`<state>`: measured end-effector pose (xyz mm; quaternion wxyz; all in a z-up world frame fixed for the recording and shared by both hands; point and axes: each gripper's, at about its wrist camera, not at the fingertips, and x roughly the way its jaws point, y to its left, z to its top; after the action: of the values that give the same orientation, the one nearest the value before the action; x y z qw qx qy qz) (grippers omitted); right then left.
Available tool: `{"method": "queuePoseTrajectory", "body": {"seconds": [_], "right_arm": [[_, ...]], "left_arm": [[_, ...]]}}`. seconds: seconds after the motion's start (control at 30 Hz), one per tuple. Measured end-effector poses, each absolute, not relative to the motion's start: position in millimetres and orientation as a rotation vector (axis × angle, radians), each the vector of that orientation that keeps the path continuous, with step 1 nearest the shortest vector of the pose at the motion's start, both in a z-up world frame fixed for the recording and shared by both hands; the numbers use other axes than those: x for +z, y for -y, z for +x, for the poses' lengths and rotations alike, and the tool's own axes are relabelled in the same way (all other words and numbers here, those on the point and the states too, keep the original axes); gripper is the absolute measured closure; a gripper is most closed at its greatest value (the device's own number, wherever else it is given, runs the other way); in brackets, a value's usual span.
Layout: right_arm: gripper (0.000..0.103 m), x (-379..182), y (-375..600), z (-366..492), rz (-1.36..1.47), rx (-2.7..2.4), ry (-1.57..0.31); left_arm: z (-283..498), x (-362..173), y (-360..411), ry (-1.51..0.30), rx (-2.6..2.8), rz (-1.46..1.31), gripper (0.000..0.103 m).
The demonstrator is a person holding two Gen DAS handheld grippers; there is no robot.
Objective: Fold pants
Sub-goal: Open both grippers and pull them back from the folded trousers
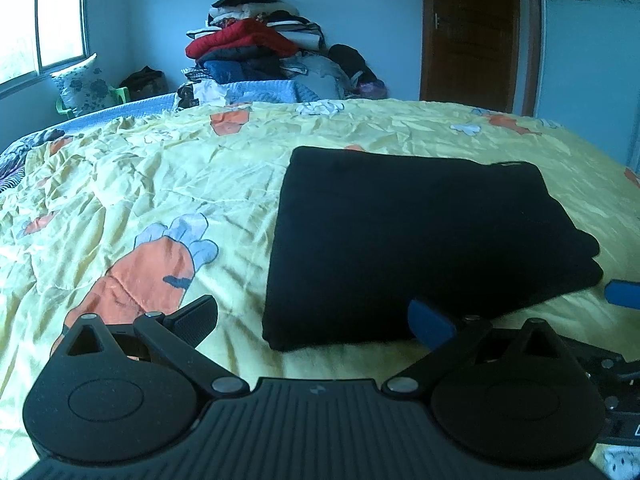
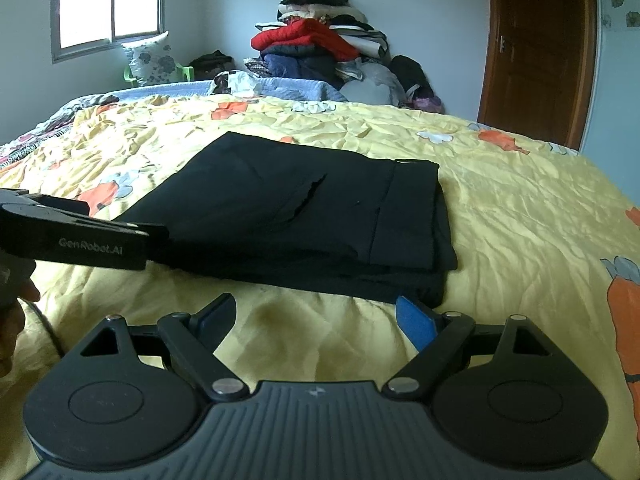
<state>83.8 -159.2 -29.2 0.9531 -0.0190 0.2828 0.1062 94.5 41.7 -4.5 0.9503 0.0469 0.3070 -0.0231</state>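
Note:
Black pants (image 1: pixel 416 236) lie folded into a flat rectangle on the yellow bedspread (image 1: pixel 160 184). My left gripper (image 1: pixel 312 322) is open and empty, just in front of the bundle's near left corner. In the right wrist view the folded pants (image 2: pixel 312 216) show stacked layers. My right gripper (image 2: pixel 320 320) is open and empty, just short of the bundle's near edge. The left gripper's body (image 2: pixel 80 240) shows at the left in that view, at the bundle's left edge. A blue fingertip of the right gripper (image 1: pixel 624 294) shows at the right in the left wrist view.
A tall heap of clothes (image 1: pixel 260 44) stands against the far wall. A brown door (image 1: pixel 472 32) is at the back right. A window (image 1: pixel 40 20), a floral pillow (image 1: pixel 84 84) and a green chair are at the back left. The bedspread carries orange carrot prints (image 1: pixel 152 272).

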Motion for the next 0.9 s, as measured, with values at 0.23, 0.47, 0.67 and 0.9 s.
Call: {"method": "queuePoseTrajectory", "body": {"seconds": [0.23, 0.47, 0.67, 0.9], "right_arm": [[0.015, -26.3, 154.9, 70.4, -0.041, 0.220, -0.568], [0.015, -26.8, 154.7, 62.5, -0.018, 0.208, -0.575], [0.007, -29.0, 156.3, 58.7, 0.015, 0.180, -0.586], [0.001, -33.9, 155.8, 59.5, 0.035, 0.144, -0.618]], "left_arm": [[77.4, -9.3, -36.1, -0.639, -0.060, 0.102, 0.001], [64.6, -12.6, -39.1, -0.647, -0.045, 0.067, 0.001], [59.0, -16.1, -42.7, -0.666, -0.040, 0.040, 0.001], [54.7, -21.2, -37.8, -0.664, -0.031, 0.050, 0.001]]}}
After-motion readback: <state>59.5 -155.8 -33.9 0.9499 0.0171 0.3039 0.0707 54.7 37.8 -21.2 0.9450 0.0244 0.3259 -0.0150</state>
